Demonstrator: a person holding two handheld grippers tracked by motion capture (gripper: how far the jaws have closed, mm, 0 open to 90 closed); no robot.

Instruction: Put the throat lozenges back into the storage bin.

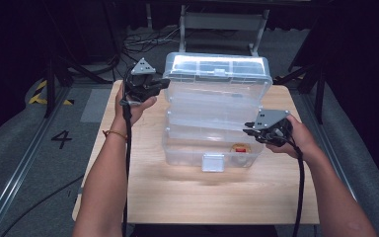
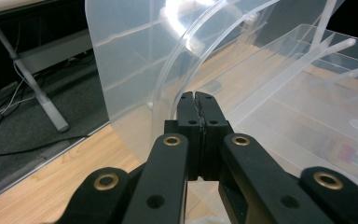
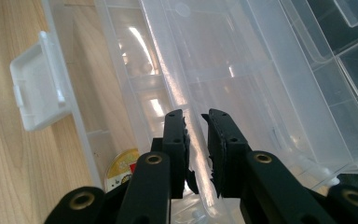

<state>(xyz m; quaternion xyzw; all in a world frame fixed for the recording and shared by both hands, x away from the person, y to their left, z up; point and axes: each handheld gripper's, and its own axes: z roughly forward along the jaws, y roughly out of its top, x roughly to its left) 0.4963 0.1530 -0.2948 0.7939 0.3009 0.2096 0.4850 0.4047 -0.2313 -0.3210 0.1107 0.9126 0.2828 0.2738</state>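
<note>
Forearms: both reach in from the near edge of the high view, each hand gripping one tool and trailing a black cable.
Counter (image 1: 187,197): light wood, with the near part bare. I see dark floor and cables beyond its far edge.
Storage box (image 1: 212,113): clear plastic, tiered, standing at the centre of the counter. Its trays are fanned open and the lid (image 1: 217,66) is raised at the far side, catching a bright reflection.
Latch (image 1: 212,162): white clip on the near wall of the bottom tray, facing me.
Small item (image 1: 239,148): round, yellow and red, lying inside the bottom tray toward its right end. I cannot read its label.
Left tool (image 1: 162,85): held at the far left corner of the box, just beside the raised lid. In the left gripper view its jaws are pressed together tip to tip with nothing between them, and a curved clear support arm (image 2: 186,51) rises just beyond them.
Right tool (image 1: 249,129): held at the right side of the box, level with the middle tray. In the right gripper view its jaws stand a narrow gap apart, straddling a clear tray wall (image 3: 198,121). I cannot tell whether they actually pinch it.
</note>
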